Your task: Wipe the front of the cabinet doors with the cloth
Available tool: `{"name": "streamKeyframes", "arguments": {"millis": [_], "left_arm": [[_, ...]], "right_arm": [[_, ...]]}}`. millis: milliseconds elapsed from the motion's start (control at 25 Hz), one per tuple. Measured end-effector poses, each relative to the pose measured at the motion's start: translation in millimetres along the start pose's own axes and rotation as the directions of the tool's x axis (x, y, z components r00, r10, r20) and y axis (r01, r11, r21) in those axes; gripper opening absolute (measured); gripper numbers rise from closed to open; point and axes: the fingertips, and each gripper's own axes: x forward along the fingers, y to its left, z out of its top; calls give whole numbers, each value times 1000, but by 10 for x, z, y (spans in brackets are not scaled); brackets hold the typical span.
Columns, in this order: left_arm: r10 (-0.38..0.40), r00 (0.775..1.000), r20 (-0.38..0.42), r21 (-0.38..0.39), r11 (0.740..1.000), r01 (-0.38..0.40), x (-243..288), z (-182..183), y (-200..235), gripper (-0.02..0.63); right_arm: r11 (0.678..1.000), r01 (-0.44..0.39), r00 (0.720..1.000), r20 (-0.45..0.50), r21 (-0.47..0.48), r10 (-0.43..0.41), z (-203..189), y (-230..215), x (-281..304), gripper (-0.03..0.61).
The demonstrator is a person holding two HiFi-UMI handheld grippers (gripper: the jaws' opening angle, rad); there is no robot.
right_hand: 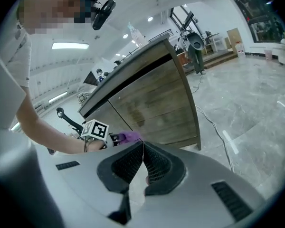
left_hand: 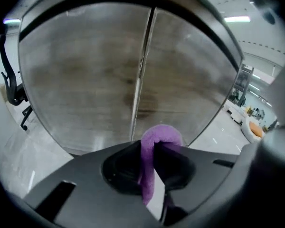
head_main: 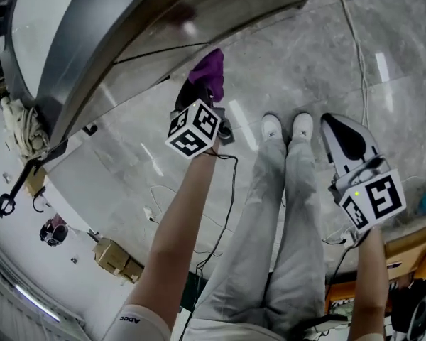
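On the left, up high in the head view: the cabinet [head_main: 57, 55], with its two wooden cabinet doors [left_hand: 80, 80] shut and a thin gap down the middle. No handles to see. A darker patch near that gap, maybe dirt, maybe just the wood; hard to tell.

Next, a bit to the right: the left gripper [head_main: 197, 89], held out toward the doors. Squeezed tight on the purple cloth [left_hand: 156, 137], with a soft fold poking out past the tips and a tail hanging down between them. Not on the wood yet, by the look of it: near the low part of the doors, but with a strip of floor [head_main: 305, 62] showing in between.

In the middle: gray trouser legs [head_main: 270, 233] and white shoes [head_main: 287, 128], standing on the floor near a thin cable [head_main: 355, 41].

On the right: the right gripper [right_hand: 142, 148], held low and well apart from the cabinet. Pressed together at the tips, with nothing in between.

So, how far along? Cloth in the grip and ready, and no more than that. No wet marks or wiped streaks to spot on either door, so most likely all the wiping left to do: bring the cloth to the wood, rub across the left door, then across the right one.
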Motion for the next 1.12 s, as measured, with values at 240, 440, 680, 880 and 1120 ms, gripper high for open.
{"name": "streamKeyframes", "arguments": {"millis": [240,440,680,880,1120], "left_arm": [[4,978,209,69,997,-19,-837,649,-165,51],[33,931,362,37,998,-50,-1187,1138,-38,51],[55,888,457,-75,997,-24,-1227,1474,235,51],[23,875,483,-64,998,9,-1141,1674,436,51],[-39,874,485,-28,998,60,-1114,1792,633,51]], "right_arm": [[995,-72,997,-21,-69,71,315,300,-90,26],[989,-115,993,-47,-96,111,315,492,64,26],[980,-146,988,-74,-132,137,270,738,433,26],[986,-122,992,-31,-114,119,356,992,698,26],[988,-98,995,-23,-116,96,399,1265,951,26]]}}
